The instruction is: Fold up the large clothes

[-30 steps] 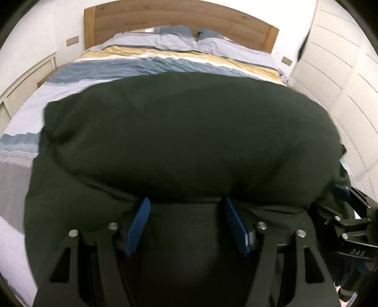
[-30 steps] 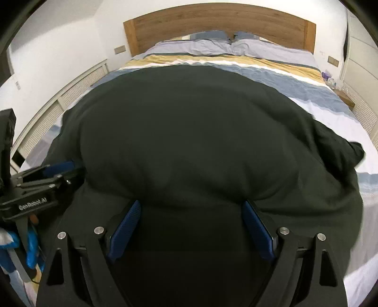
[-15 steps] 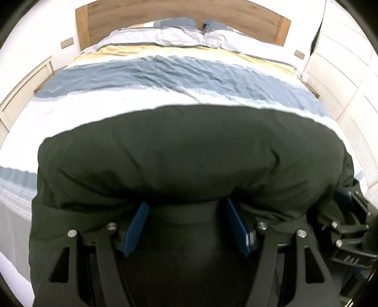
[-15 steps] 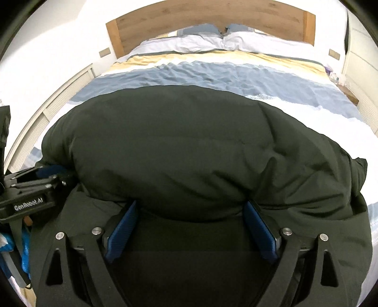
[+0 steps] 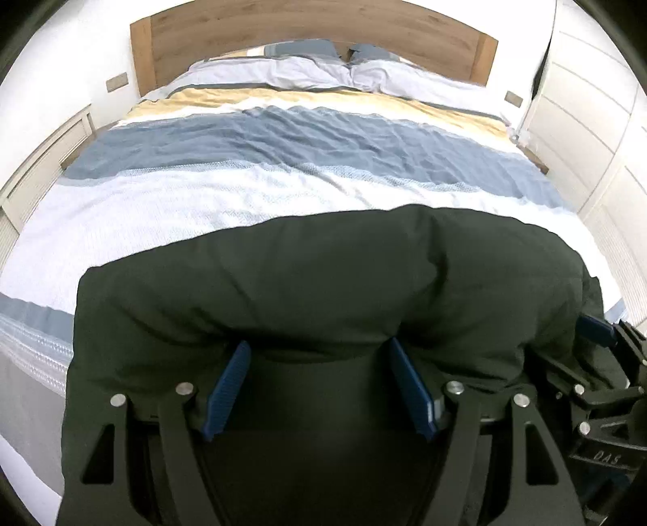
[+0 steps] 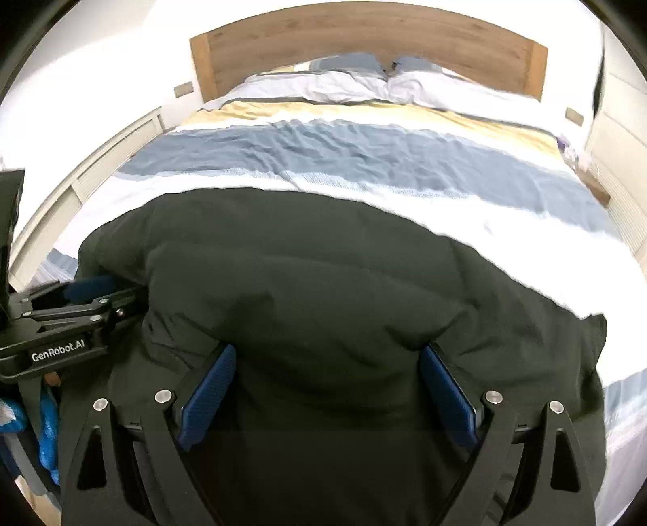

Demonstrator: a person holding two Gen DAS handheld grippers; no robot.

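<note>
A large dark green garment (image 5: 323,283) lies near the foot of the bed, folded back on itself with a thick rounded fold towards me. My left gripper (image 5: 319,388) points down at it. Its jaws are opening, its blue pads (image 5: 228,384) stand wide with bare inner faces, and the fold lies over the fingertips and between them. My right gripper (image 6: 327,388) stands wide too. The thick fold of the garment (image 6: 323,283) fills the gap at its blue pads (image 6: 445,388) and hides their tips. Each gripper shows in the other's view, the right gripper (image 5: 598,388) and the left gripper (image 6: 68,319).
The bed's striped duvet (image 5: 307,153) in white, blue and yellow stretches beyond the garment to the pillows (image 5: 323,73) and a wooden headboard (image 5: 307,28). White cupboards (image 5: 586,121) line the right side. A low white unit (image 5: 44,162) runs along the left.
The garment's far half has been drawn towards me over the near half. It covered most of the bed and now lies only at the foot, leaving the striped duvet bare. The left jaws have widened slightly.
</note>
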